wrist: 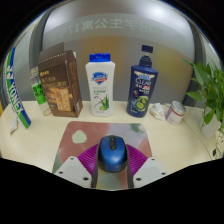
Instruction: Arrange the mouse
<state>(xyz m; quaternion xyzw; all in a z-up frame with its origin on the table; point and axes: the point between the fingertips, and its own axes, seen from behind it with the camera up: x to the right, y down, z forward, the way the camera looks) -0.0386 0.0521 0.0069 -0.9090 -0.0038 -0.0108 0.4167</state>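
Lower centre of frame: blue mouse (111, 153) sits on the grey mousepad (85, 140) on the worktop, between the claw (111, 172) fingers, long axis running straight ahead, claw open, no visible squeeze on it.

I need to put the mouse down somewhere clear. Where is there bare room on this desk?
The mouse sits between the hand-held gripper fingers. The mouse pad is bare around it. Bare desk lies beside the pad. It is crowded behind: brown box, white bottle, dark bottle, plant.
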